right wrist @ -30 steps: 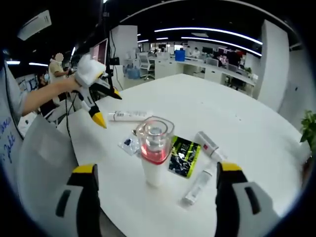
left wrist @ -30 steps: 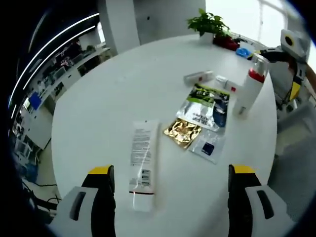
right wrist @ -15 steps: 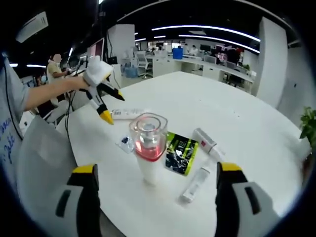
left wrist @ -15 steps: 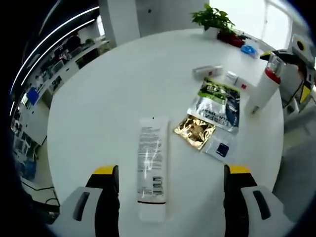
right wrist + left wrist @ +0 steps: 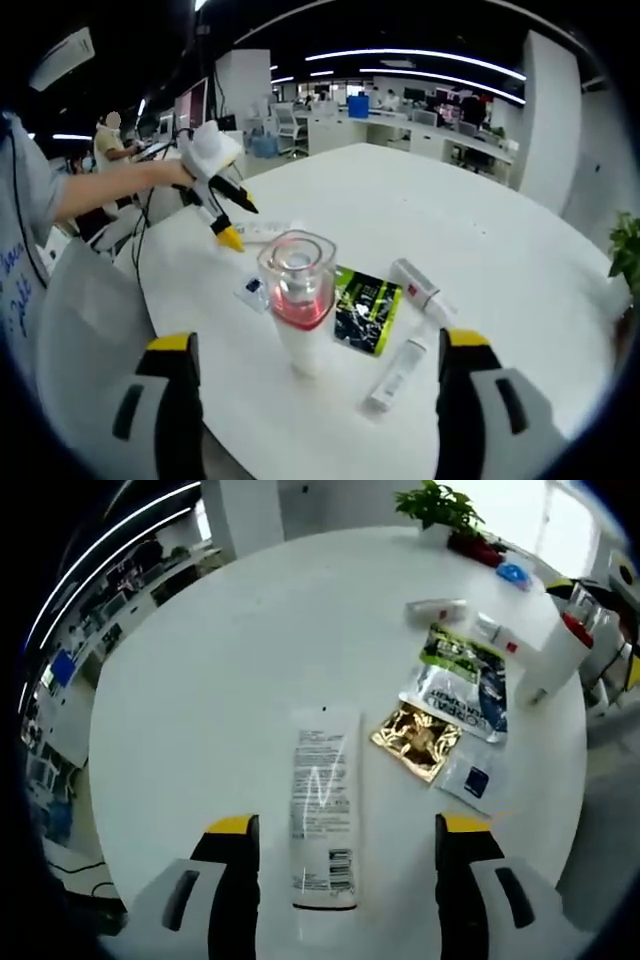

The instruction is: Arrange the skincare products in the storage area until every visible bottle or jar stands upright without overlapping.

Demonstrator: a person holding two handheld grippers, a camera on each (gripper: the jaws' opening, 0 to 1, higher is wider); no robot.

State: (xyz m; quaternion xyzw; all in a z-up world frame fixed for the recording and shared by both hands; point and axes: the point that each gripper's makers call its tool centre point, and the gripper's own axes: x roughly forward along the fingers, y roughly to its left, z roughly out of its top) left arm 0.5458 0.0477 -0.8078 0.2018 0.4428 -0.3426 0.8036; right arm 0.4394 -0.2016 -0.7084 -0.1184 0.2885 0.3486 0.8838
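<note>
A long white tube [image 5: 323, 807] lies flat on the round white table [image 5: 220, 660], between the open jaws of my left gripper [image 5: 346, 852] and just ahead of them. Past it lie a gold sachet [image 5: 416, 741], a clear sachet [image 5: 476, 777], a green-black pouch [image 5: 462, 683], and a small white tube [image 5: 436, 610]. A white bottle with a red, clear-capped top [image 5: 297, 315] stands upright ahead of my open right gripper [image 5: 315, 368]. A green pouch [image 5: 364, 309] and two small tubes [image 5: 421, 286] [image 5: 394, 375] lie by it. The left gripper [image 5: 216, 190] hovers over the far tube [image 5: 262, 231].
A potted plant [image 5: 443, 509] and a blue item [image 5: 512, 574] sit at the table's far edge. A person's arm [image 5: 100, 190] holds the left gripper. Desks and office chairs [image 5: 292, 127] stand beyond the table. The table's edge runs close under both grippers.
The left gripper has come down and forward over the long white tube, which now lies between its jaws. The right gripper has held about still by the bottle.
</note>
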